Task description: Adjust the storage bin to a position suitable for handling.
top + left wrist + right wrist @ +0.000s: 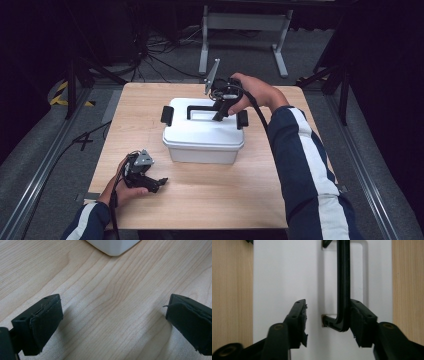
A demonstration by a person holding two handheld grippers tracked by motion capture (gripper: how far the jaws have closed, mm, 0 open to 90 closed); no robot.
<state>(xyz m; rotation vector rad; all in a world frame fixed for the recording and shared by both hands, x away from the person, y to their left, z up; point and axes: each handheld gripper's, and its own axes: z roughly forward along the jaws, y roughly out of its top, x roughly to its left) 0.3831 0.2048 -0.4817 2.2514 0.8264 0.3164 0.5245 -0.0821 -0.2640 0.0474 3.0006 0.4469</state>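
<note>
White lidded box (pixel 204 132) sits mid-table, nearer the far edge. Right gripper (pixel 328 317) straddles its black carry handle (pixel 342 285), one pad touching, the other clear: no clamp yet. Left gripper (pixel 112 322) rests agape near the front-left corner. Risk: one-sided contact lets the handle slip out.

High view above table (pixel 200 200), claw views close — all share white box (pixel 202 132)
</note>
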